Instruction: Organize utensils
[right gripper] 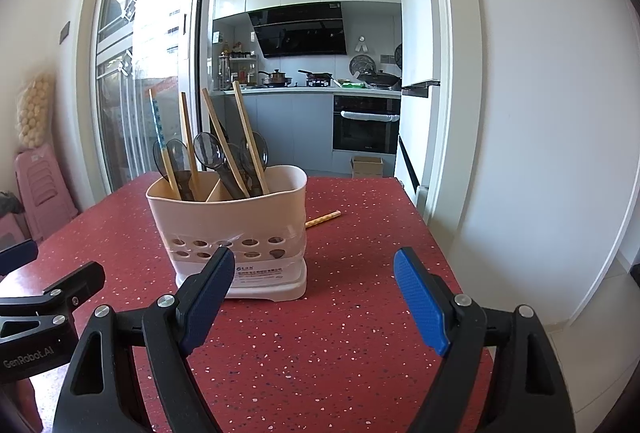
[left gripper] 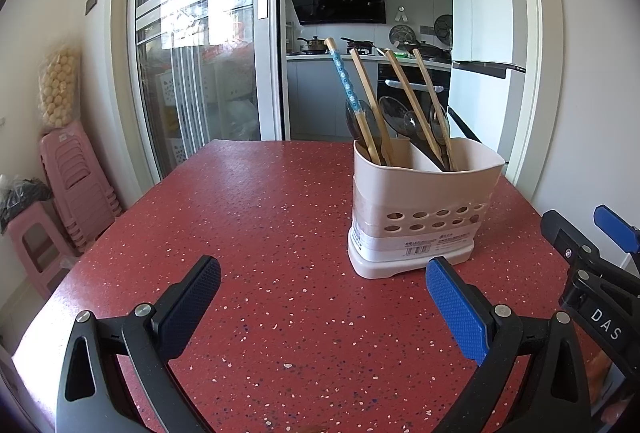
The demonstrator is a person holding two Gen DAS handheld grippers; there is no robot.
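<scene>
A pale pink utensil holder point(left gripper: 416, 209) point(right gripper: 236, 225) stands upright on the red speckled table point(left gripper: 256, 233) point(right gripper: 360, 313). Its two compartments hold several wooden chopsticks point(left gripper: 370, 105) point(right gripper: 248, 137) and dark translucent spoons point(left gripper: 394, 115) point(right gripper: 208, 151). One loose chopstick point(right gripper: 323, 219) lies on the table just behind and right of the holder, seen only in the right wrist view. My left gripper point(left gripper: 324, 309) is open and empty, short of the holder and to its left. My right gripper point(right gripper: 314, 303) is open and empty too, in front of the holder's right side.
Stacked pink stools point(left gripper: 76, 185) stand on the floor left of the table. Beyond the table's far edge a sliding glass door point(left gripper: 200, 33) opens onto a kitchen. A white wall point(right gripper: 540, 113) runs close along the table's right side.
</scene>
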